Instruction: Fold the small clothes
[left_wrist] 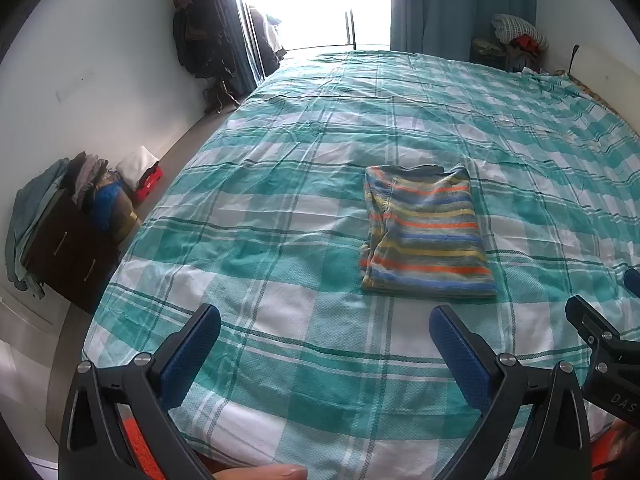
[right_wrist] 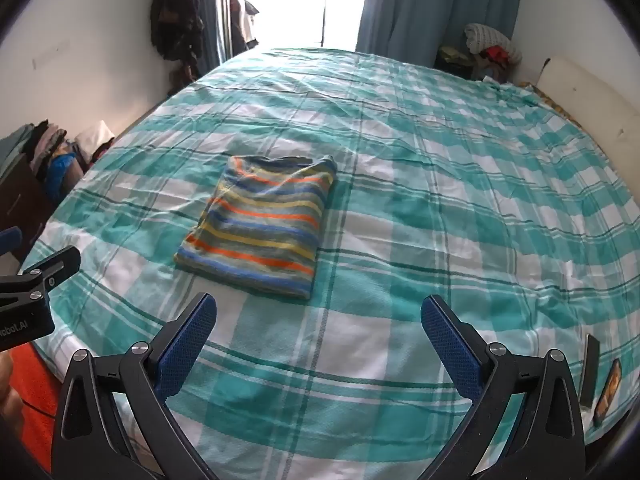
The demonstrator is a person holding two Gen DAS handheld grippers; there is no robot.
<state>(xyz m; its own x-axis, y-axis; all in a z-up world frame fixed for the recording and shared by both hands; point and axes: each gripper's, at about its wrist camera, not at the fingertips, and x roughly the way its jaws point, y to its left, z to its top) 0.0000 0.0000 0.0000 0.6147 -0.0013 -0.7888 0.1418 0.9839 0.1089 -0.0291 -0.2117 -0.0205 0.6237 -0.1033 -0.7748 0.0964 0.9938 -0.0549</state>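
A small striped garment [left_wrist: 426, 234], with grey, blue, yellow and orange bands, lies folded into a neat rectangle on the teal checked bedspread [left_wrist: 280, 220]. It also shows in the right wrist view [right_wrist: 260, 224]. My left gripper [left_wrist: 324, 328] is open and empty, held above the bed short of the garment and a little to its left. My right gripper [right_wrist: 318, 318] is open and empty, just short of the garment's near right corner. Part of the right gripper [left_wrist: 600, 336] shows at the right edge of the left wrist view, and the left gripper [right_wrist: 36, 284] at the left edge of the right wrist view.
A dark drawer unit [left_wrist: 68, 252] piled with clothes stands left of the bed. Coats [left_wrist: 204, 28] hang in the far left corner by a bright window. More clothes [right_wrist: 492, 48] are heaped at the far right. A phone [right_wrist: 608, 392] lies at the bed's near right edge.
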